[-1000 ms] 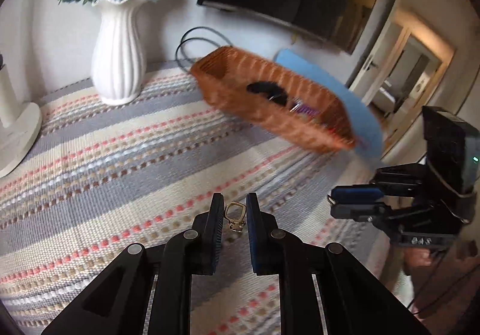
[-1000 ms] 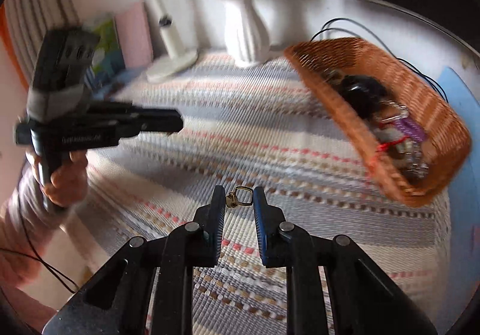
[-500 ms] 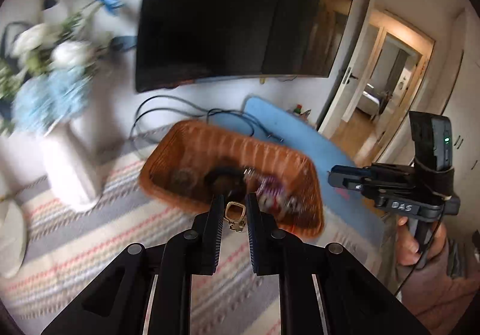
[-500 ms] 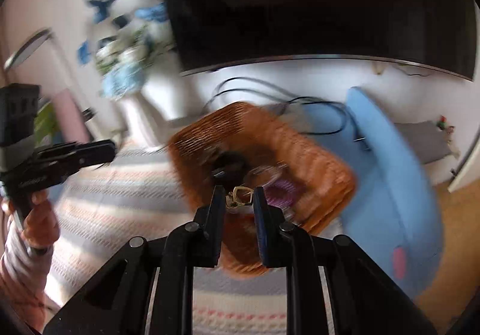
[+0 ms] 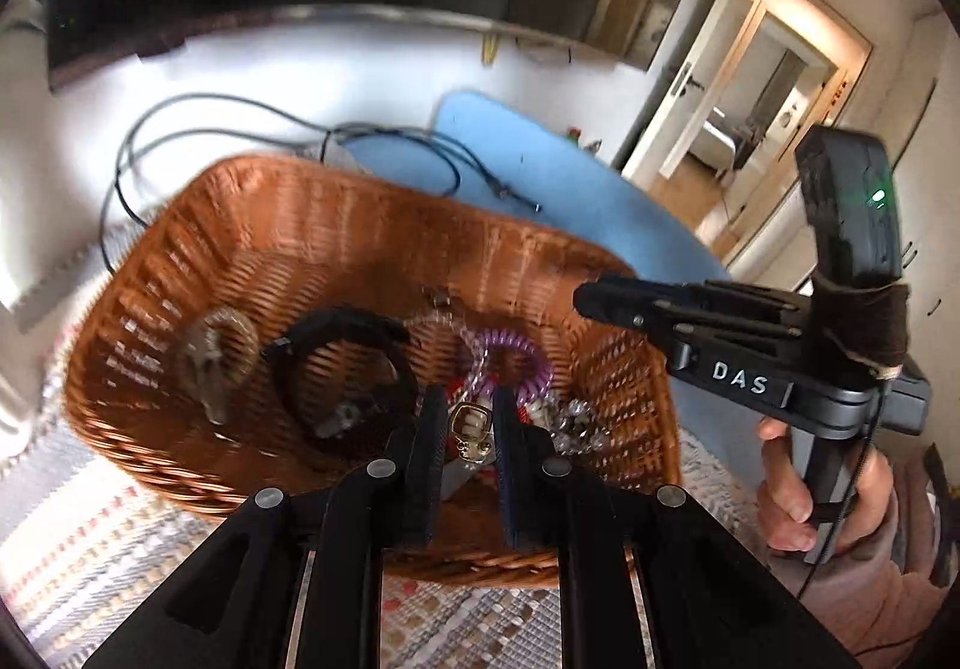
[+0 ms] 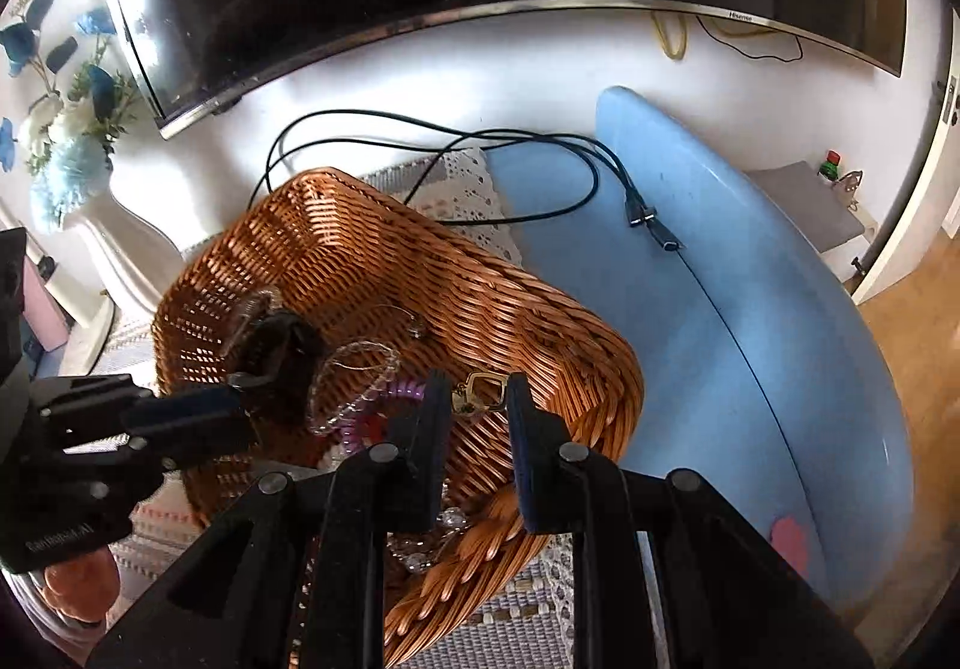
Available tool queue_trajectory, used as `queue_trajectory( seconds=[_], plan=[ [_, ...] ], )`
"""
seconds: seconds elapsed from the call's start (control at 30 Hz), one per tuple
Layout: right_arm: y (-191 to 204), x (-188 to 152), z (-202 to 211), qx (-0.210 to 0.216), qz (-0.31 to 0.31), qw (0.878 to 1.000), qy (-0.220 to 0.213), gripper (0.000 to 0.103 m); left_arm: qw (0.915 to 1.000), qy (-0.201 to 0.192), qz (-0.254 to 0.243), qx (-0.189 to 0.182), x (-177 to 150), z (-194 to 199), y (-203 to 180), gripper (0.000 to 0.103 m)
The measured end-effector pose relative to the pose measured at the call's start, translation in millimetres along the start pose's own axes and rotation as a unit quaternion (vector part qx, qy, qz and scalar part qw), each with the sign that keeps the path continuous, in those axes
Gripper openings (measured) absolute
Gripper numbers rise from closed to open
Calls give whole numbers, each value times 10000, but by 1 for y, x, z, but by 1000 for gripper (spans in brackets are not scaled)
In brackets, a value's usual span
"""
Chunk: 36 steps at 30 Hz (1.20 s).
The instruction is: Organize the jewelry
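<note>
The left claw point(image 5: 469, 429) is clamped on a small gold earring point(image 5: 468, 427), pinched between its blue pads above the near end of the wicker basket point(image 5: 252, 225); the right claw point(image 6: 478, 399) grips a matching earring point(image 6: 480, 393) the same way, over the basket's right part; each earring is a shiny square-cornered metal loop with a small clasp; the basket is brown woven cane, oblong with rounded corners; inside lie a black band point(image 5: 342, 363), a purple coiled hair tie point(image 5: 510, 363) and clear beads point(image 5: 570, 423); the basket rests on a striped woven cloth point(image 5: 90, 543).
</note>
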State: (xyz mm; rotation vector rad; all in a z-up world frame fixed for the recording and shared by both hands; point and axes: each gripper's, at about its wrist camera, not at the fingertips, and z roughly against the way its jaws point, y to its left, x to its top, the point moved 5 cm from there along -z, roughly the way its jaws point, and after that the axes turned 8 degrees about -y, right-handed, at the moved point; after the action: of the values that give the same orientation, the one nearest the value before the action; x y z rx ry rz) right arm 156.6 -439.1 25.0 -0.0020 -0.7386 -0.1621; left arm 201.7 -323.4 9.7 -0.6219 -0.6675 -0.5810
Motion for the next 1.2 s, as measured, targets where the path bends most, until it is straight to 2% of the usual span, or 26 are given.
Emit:
queue_trajectory(
  seconds=[0.1, 0.2, 0.23, 0.33, 0.5, 0.57, 0.63, 0.67, 0.77, 0.87, 0.9, 0.93, 0.97, 1.1, 1.2],
  plan=[
    [-1, -1, -4, -80, 30, 10000, 1, 21, 10000, 55, 54, -30, -3, -6, 2, 16],
    [-2, 0, -1, -150, 44, 9998, -87, 22, 9999, 25, -4, 101, -1, -8, -1, 17],
    [-2, 2, 1, -133, 31, 9998, -107, 23, 9999, 42, -14, 160, -1, -7, 0, 24],
    [-2, 6, 21, -28, -34, 9994, -330, 38, 9999, -78, 23, 141, 0, 3, -2, 35],
    [10, 5, 68, -12, 22, 9978, -658, 41, 9981, -511, -67, 337, -5, 57, -14, 36],
    [18, -4, 97, 39, -24, 9966, -825, 41, 9958, -728, -209, 517, -16, 85, -21, 42],
    [28, -15, 119, 75, -44, 9954, -953, 47, 9901, -972, -413, 929, -30, 111, -28, 56],
    [35, -21, 130, 73, -34, 9946, -1030, 52, 9864, -1127, -494, 1092, -38, 125, -32, 58],
    [56, -39, 153, -53, 68, 9928, -1198, 53, 9786, -1449, -526, 1365, -63, 159, -39, 61],
    [75, -53, 170, -242, 44, 9911, -1310, 53, 9690, -1713, -411, 1731, -84, 193, -43, 74],
    [83, -58, 175, -295, 40, 9907, -1327, 60, 9638, -1754, -335, 1982, -89, 201, -42, 77],
    [87, -62, 177, -353, 57, 9907, -1312, 66, 9555, -1771, -209, 2351, -98, 209, -38, 77],
    [93, -67, 180, -394, 74, 9906, -1307, 74, 9506, -1787, -123, 2534, -103, 214, -34, 77],
    [114, -82, 189, -581, 287, 9886, -1356, 75, 9380, -1844, 323, 2917, -120, 237, -24, 77],
    [126, -91, 188, -765, 513, 9872, -1305, 75, 9221, -1963, 348, 3316, -122, 248, -23, 77]
  ],
)
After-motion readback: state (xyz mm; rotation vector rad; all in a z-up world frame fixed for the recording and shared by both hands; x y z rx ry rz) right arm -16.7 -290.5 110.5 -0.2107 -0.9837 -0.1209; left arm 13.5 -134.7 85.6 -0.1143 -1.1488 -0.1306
